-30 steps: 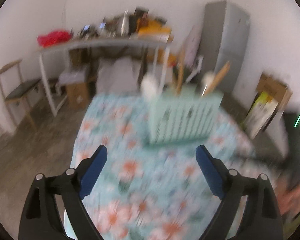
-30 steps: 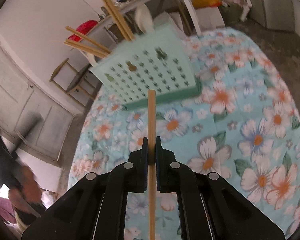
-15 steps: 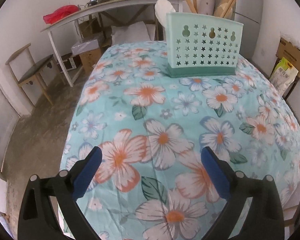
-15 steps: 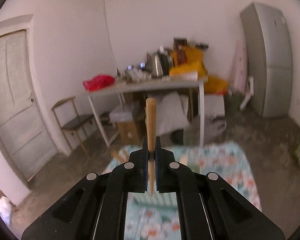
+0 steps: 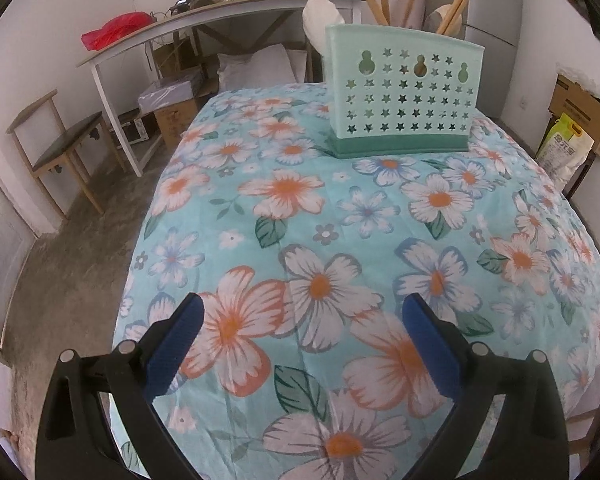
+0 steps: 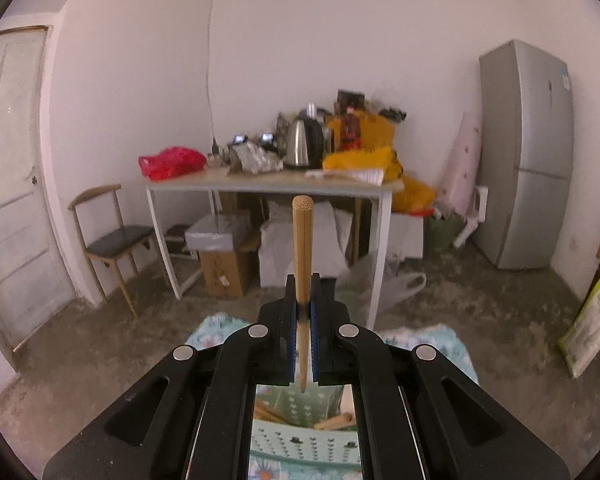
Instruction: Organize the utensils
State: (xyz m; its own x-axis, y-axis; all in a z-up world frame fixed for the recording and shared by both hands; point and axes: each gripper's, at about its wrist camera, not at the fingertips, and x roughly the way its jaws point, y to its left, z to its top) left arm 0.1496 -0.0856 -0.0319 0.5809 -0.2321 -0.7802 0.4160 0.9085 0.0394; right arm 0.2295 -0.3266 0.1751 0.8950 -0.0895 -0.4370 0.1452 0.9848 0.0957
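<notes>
A mint-green utensil holder [image 5: 402, 104] with star holes stands at the far end of the floral tablecloth [image 5: 340, 240]. Wooden chopsticks [image 5: 458, 0] and a white spoon [image 5: 322, 20] stick up out of it. My left gripper [image 5: 300, 340] is open and empty, low over the near part of the table. My right gripper [image 6: 302, 304] is shut on a bamboo chopstick [image 6: 302, 248], held upright with its thin tip pointing down over the holder [image 6: 304, 436], which shows below between the gripper arms.
A white side table [image 6: 268, 186] with a kettle, red bag and yellow bags stands behind. A wooden chair [image 6: 112, 236] is at the left, a grey fridge [image 6: 524, 152] at the right. Boxes lie under the side table.
My right gripper swung up from pointing down at the table to level above the holder, chopstick still held. My left gripper pulled back from the holder and steadied.
</notes>
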